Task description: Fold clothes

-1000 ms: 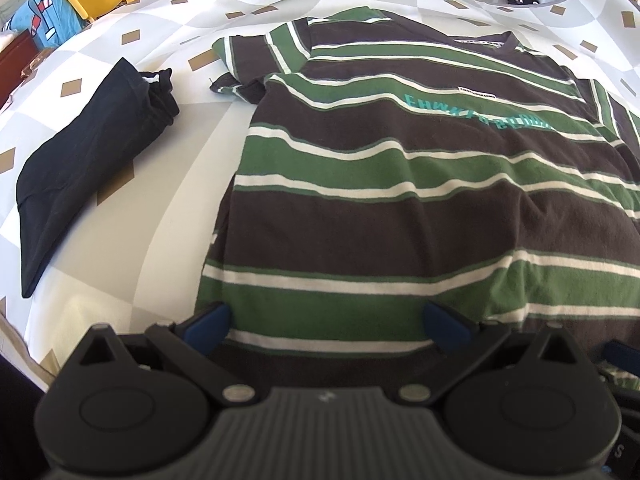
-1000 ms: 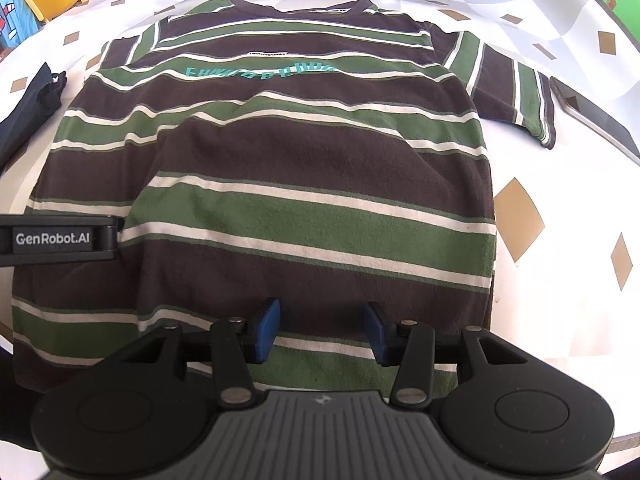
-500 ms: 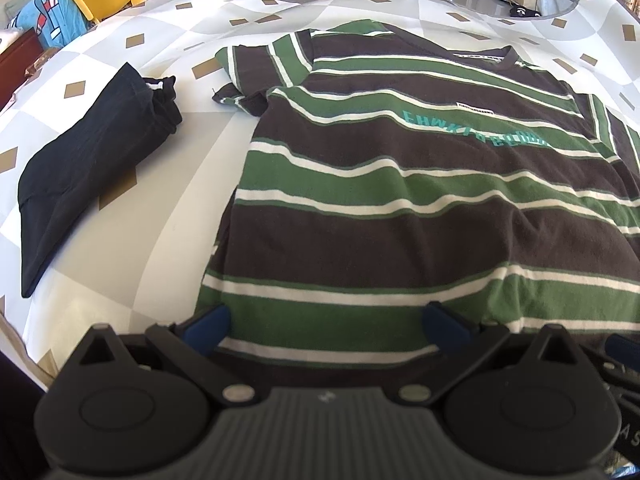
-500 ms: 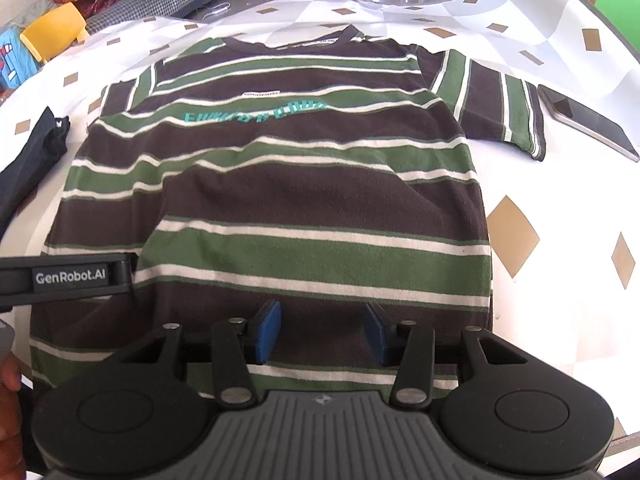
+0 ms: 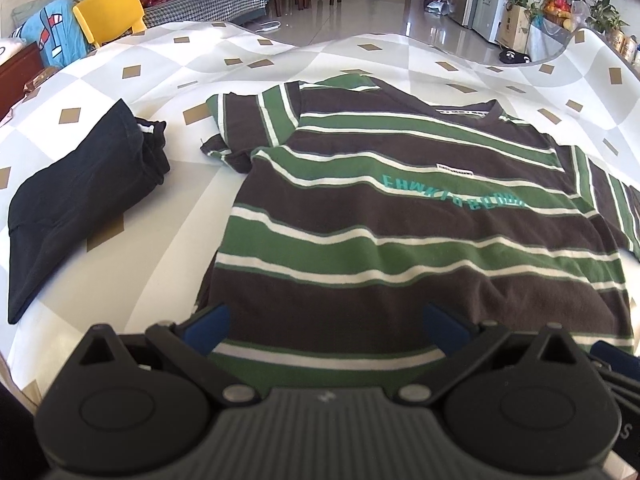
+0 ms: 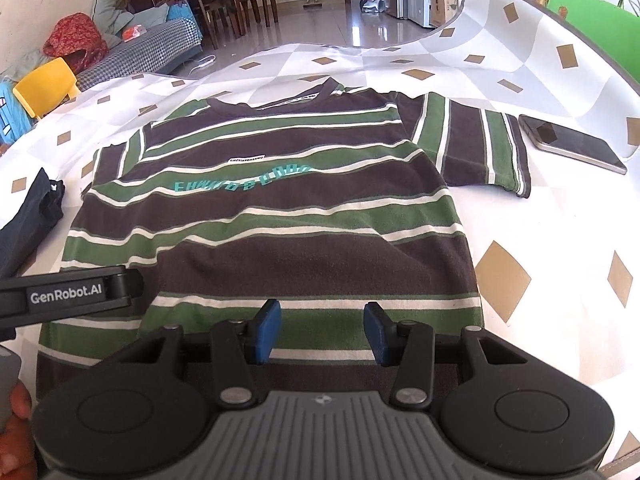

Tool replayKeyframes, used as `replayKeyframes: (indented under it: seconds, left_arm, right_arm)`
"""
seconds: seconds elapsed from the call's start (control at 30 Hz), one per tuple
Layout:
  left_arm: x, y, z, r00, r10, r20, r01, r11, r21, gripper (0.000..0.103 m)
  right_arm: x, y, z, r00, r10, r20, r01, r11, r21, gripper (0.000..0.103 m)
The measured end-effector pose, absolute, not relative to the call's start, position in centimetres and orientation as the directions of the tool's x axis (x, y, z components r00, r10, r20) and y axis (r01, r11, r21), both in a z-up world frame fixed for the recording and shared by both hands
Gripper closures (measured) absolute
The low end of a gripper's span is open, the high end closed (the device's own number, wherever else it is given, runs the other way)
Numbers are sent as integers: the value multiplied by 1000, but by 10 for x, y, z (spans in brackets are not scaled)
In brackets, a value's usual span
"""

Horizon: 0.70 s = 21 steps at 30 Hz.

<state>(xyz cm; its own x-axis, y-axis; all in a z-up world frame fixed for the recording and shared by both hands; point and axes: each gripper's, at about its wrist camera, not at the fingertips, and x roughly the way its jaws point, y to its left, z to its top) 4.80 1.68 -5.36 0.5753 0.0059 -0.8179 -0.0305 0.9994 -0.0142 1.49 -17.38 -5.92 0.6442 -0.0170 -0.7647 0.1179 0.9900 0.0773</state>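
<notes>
the shirt (image 6: pixel 276 216) lay flat and face up on the table (image 6: pixel 532 216), collar away from me, hem nearest me, both short sleeves spread out. it was a soft knit in wide brown and green bands split by thin white lines, with teal lettering across the chest and a small white label above it. low ripples ran across the middle.

my left gripper (image 5: pixel 326 326) hung over the hem near the shirt's left side, jaws wide apart and holding nothing. my right gripper (image 6: pixel 322 330) hung over the hem further right, jaws partly apart, also empty. no pad pressed on cloth.

as i judged it, the main risk was pinching only the top layer at the hem, since the cloth was thin and lay tight on the smooth table; the back layer would then drag and bunch. the ripples could set into creases if i folded over them. two uneven grips would have skewed the stripes.

a phone (image 6: pixel 572 142), flat, dark and glossy with a metal edge, lay just beside the right sleeve; a swung sleeve could have pushed it. a dark folded garment (image 5: pixel 76 204), matte and soft, lay to the left, apart from the shirt. the table cover was white and grey with tan diamonds. a yellow chair (image 5: pixel 110 14) stood beyond.
</notes>
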Motion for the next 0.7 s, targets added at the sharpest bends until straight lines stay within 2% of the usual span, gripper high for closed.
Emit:
replayKeyframes:
  seconds: [0.27,0.7]
  left_arm:
    - [55,23,-67,547,36,-836,-74,997,-6,0]
    - [51,26,-66,539,40,-842,-77,997,-3,0]
  right_arm:
    - [16,-168,-66,630,-58,-774,90,996,-2,59]
    - [13,-184,-75,529,-91,-844,176,984,4,56]
